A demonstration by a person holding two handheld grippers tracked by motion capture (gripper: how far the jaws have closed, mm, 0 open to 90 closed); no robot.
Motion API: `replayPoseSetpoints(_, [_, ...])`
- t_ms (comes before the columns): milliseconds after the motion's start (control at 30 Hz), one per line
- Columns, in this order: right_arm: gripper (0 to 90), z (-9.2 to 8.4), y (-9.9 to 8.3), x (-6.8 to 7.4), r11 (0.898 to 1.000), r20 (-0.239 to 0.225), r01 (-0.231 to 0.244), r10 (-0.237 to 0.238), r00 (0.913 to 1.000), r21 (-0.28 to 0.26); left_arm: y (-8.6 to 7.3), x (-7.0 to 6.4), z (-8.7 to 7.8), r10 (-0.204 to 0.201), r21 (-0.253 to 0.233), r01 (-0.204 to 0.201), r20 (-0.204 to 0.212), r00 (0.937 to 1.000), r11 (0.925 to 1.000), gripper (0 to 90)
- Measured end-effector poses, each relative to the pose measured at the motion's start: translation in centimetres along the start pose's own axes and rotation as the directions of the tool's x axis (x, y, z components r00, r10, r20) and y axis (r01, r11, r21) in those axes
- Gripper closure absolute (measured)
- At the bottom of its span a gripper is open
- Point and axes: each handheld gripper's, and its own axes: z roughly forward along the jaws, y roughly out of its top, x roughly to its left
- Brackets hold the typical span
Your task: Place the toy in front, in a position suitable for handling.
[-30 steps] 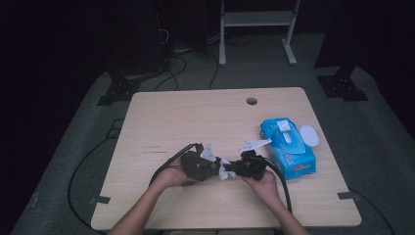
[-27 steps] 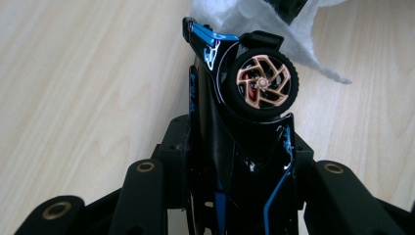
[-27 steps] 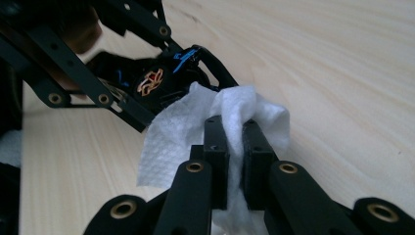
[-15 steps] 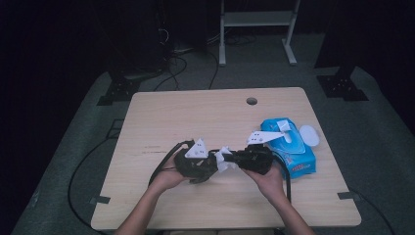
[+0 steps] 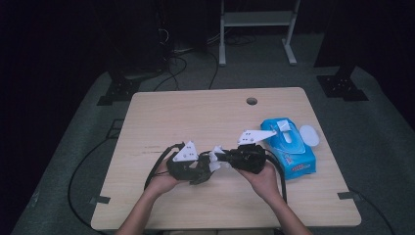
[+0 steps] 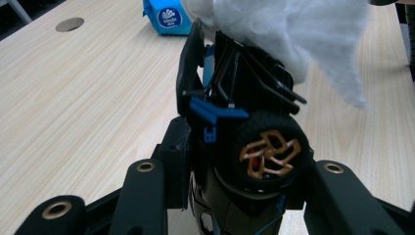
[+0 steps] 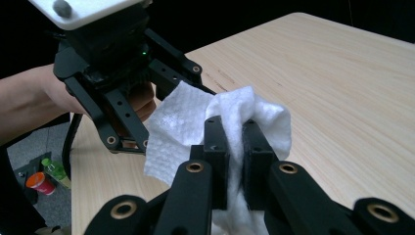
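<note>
Right claw (image 7: 234,147) clenched on a white tissue (image 7: 195,122), held above the bench (image 5: 195,112) near-centre. Left claw (image 6: 230,147) grips a black headset-like device (image 6: 244,98), the tissue touching its far end; blue tissue pack (image 5: 289,147) sits at right.

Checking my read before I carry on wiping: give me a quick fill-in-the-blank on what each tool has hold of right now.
1. The white tissue is clamped in the tool in the person's ____ hand.
2. The left tool grips a dark gadget with a ____-coloured emblem on its round end.
3. The pack lying on the table is ____ in colour.
Missing words: right; gold; blue.
</note>
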Motion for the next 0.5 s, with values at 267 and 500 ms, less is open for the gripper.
replayPoseSetpoints(267, [83.1,-0.2,0.5,0.9,0.999,0.020,0.037,-0.037,0.9991,-0.009,0.0,-0.1,-0.1,0.003,-0.009,-0.003,0.001,1.0000,1.0000,57.3])
replayPoseSetpoints(500, [83.0,-0.4,-0.6,-0.4,1.000,0.057,-0.008,0.007,0.9983,0.008,-0.1,-0.1,-0.1,0.000,-0.013,0.000,0.004,1.0000,0.9999,57.3])
